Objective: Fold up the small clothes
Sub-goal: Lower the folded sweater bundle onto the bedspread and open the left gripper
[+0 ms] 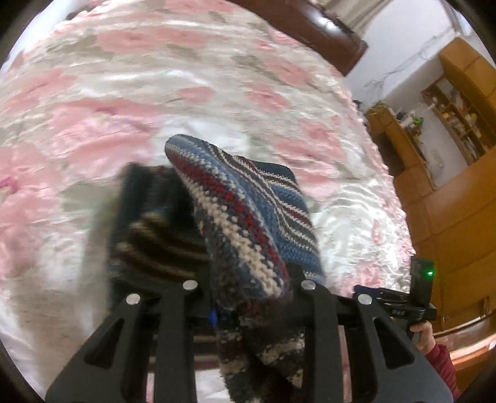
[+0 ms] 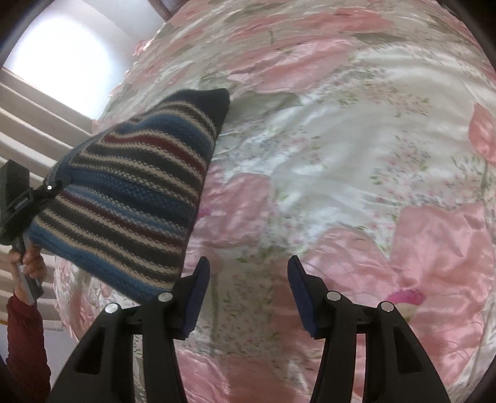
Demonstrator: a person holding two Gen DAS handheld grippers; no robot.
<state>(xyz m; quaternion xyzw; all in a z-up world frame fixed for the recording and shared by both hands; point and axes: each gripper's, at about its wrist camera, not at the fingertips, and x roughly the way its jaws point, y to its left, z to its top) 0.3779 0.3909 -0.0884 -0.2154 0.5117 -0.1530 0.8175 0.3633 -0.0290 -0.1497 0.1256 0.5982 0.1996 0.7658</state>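
A small striped knit garment (image 1: 248,210), in blue, dark red, cream and grey, hangs lifted above the bed. My left gripper (image 1: 248,294) is shut on its bunched edge, and the cloth drapes over and between the fingers. In the right wrist view the same garment (image 2: 133,192) hangs at the left from the left gripper (image 2: 46,189), held by a hand in a red sleeve. My right gripper (image 2: 248,288) stands open over the bedspread with nothing between its blue pads (image 2: 198,294).
A pink and white floral satin bedspread (image 2: 341,155) fills both views. A dark wooden headboard (image 1: 325,28) lies beyond it. Yellow wooden cabinets and shelves (image 1: 449,155) stand at the right of the bed. The other gripper (image 1: 400,307) and a hand show at lower right.
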